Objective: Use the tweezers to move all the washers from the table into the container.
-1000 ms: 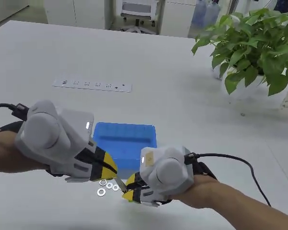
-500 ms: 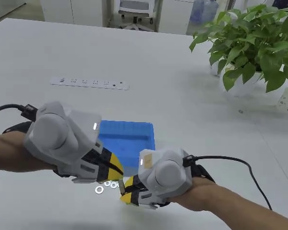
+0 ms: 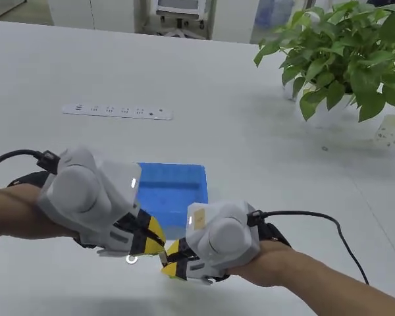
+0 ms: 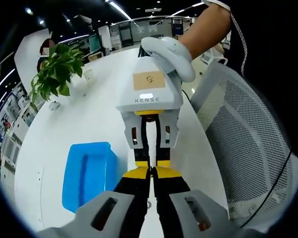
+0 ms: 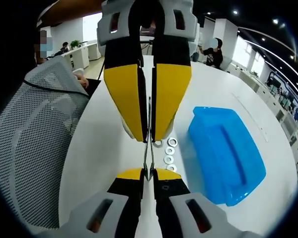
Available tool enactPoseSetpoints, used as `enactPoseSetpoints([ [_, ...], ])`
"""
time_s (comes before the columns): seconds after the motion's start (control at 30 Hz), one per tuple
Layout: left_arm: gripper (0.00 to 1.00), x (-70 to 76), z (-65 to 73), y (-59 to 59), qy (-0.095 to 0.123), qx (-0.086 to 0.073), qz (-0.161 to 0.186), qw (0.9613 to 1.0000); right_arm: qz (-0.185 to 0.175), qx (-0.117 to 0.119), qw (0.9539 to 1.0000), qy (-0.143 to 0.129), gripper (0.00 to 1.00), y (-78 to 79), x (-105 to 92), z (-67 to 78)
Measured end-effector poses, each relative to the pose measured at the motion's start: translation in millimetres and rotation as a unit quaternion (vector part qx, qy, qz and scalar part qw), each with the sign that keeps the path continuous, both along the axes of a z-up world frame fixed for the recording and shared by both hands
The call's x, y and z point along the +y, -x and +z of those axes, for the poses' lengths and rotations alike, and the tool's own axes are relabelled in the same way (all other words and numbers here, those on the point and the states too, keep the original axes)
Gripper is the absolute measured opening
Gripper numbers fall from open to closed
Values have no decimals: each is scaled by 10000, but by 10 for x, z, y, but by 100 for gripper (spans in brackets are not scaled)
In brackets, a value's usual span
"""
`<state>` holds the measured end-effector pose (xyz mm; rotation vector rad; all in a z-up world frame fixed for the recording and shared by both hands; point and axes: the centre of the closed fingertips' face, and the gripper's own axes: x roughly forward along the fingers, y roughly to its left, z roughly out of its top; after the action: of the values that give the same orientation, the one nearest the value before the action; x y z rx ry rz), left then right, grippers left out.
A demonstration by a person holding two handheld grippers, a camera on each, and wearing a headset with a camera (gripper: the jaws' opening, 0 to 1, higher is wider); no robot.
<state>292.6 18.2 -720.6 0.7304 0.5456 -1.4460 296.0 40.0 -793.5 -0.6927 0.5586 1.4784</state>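
**Open-plan office with a meeting table**

The scene is an office. A broad white table (image 3: pixel 250 131) carries a power strip (image 3: pixel 116 111) and a potted plant (image 3: pixel 342 52). A mesh-backed office chair (image 4: pixel 243 148) stands beside it. Beyond it, rows of desks (image 5: pixel 84 54) sit under ceiling strip lights (image 4: pixel 116 7), and a person (image 5: pixel 213 52) stands in the background.

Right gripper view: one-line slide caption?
Nose to nose, the left gripper and right gripper both pinch the tweezers over the table, washers loose beside the blue container.
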Motion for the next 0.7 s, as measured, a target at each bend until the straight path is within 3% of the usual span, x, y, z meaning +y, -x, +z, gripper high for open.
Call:
enactPoseSetpoints([
  [0.7,6,-42,54,-76,-37,-103,-148,9998,-103,-117,9999,-60,12,-100,-13,46],
])
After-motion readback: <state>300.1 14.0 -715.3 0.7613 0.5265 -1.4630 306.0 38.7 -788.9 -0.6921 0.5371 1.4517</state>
